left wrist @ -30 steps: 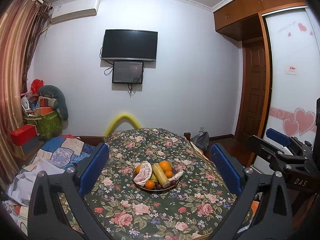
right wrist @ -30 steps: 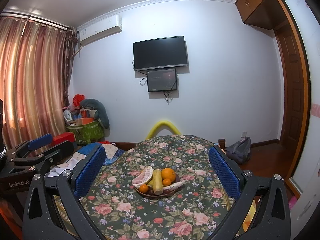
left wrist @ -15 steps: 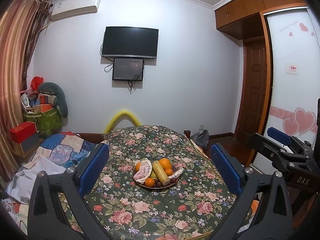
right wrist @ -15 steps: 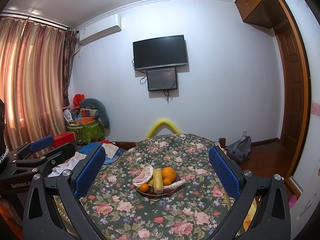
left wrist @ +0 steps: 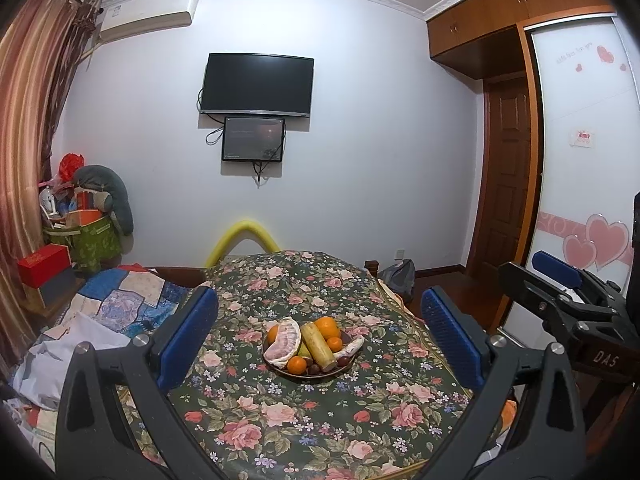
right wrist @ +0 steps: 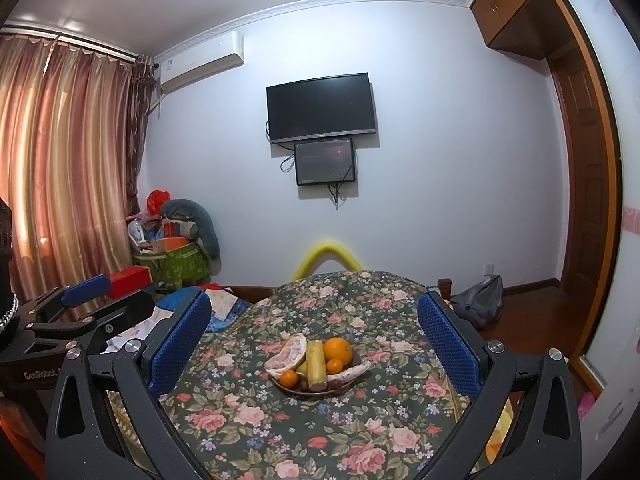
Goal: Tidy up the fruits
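Observation:
A dark plate (left wrist: 347, 366) (right wrist: 356, 358) of fruit sits mid-table on a floral cloth. It holds a peeled pomelo piece (left wrist: 285, 342) (right wrist: 290, 354), a yellow-green stalk (left wrist: 318, 346) (right wrist: 315, 364), several oranges (left wrist: 326, 327) (right wrist: 338, 349) and small dark fruits. My left gripper (left wrist: 320, 334) is open and empty, well short of the plate. My right gripper (right wrist: 314, 332) is open and empty, also short of it. Each gripper shows at the edge of the other's view.
The table (left wrist: 280, 416) is covered by the floral cloth. A patchwork quilt (left wrist: 120, 304) lies left of it. A yellow foam arch (left wrist: 244, 232) stands behind. A green bag (right wrist: 176, 264) of clutter is at left, a grey backpack (right wrist: 482, 300) on the floor at right.
Both views have shifted slightly; the plate sits a little lower and closer in the left wrist view. Both grippers stay open.

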Tool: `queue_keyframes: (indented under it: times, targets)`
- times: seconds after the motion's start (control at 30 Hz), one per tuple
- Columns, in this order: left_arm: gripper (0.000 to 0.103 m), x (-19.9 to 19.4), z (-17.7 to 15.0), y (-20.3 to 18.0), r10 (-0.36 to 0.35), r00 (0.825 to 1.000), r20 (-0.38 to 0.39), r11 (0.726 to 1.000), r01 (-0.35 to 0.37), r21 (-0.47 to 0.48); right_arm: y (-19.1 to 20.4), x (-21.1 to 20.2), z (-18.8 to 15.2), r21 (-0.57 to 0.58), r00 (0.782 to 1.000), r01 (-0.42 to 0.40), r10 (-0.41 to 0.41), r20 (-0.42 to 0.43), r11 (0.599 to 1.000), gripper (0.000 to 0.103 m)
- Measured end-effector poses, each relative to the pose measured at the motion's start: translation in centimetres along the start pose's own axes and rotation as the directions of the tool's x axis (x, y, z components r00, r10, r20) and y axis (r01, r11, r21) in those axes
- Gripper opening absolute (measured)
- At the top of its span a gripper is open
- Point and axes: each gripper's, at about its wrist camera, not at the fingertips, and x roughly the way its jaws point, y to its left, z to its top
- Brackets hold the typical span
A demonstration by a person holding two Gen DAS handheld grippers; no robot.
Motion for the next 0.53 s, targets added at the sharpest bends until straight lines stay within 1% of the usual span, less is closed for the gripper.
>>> queue_keyframes:
  times: [0.2, 0.53]
  targets:
    - [0.103, 0.1, -0.1, -0.2, -0.007, 1.000, 0.002, 1.000, 0.007, 0.011, 0.0, 0.1, 0.0, 0.000, 1.000, 0.001, -0.001, -0.003, 1.000, 0.103]
    - [0.103, 1.1, -0.1, 0.2, -0.002, 1.000, -0.014, 1.000, 0.002, -0.004, -0.5, 1.1, -0.4, 0.011, 1.000, 0.002, -0.002, -0.026, 1.000, 0.103]
